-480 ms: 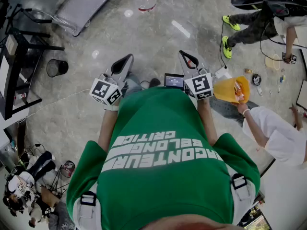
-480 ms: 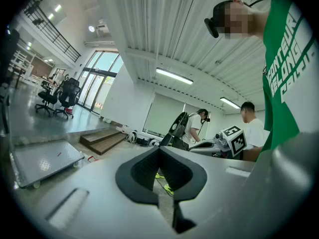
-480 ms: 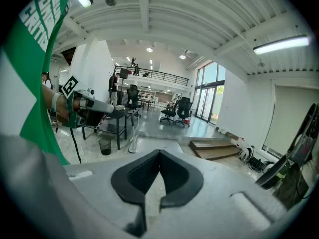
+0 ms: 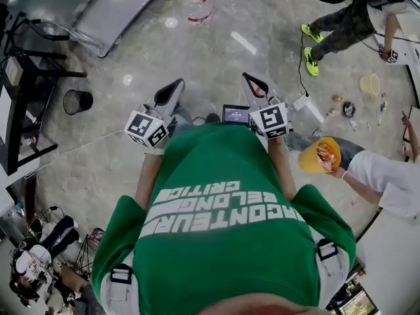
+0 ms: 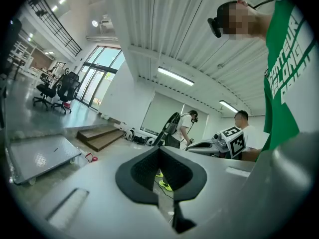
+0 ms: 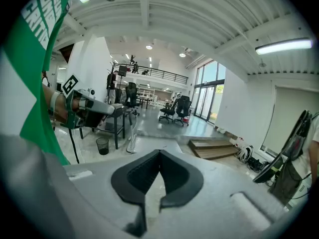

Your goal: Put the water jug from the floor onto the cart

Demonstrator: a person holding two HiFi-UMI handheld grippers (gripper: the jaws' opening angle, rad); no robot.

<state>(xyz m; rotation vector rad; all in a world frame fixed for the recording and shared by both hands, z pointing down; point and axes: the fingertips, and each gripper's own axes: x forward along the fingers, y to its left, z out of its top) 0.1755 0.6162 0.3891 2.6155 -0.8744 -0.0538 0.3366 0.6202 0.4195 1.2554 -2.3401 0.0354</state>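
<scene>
The water jug (image 4: 197, 2), clear with a red cap and handle, stands on the floor far ahead, next to the grey flat cart (image 4: 115, 8). In the left gripper view the jug (image 5: 91, 158) shows small beside the cart (image 5: 39, 156). My left gripper (image 4: 176, 85) and right gripper (image 4: 249, 79) are held side by side in front of my green shirt, well short of the jug. Both point forward over bare floor. The left gripper (image 5: 158, 150) is shut with nothing in it. The right gripper (image 6: 159, 153) is likewise shut and holds nothing.
A black bin (image 4: 77, 101) and a dark desk frame (image 4: 23, 77) stand at the left. At the right, a seated person holds an orange bag (image 4: 320, 154), and another with yellow-green shoes (image 4: 311, 62) stands beyond a white cable. Wooden steps (image 6: 214, 148) lie farther off.
The person's orange bag has moved right and lower. Both grippers sit almost where they were, still shut. The jug and cart have barely shifted in the head view.
</scene>
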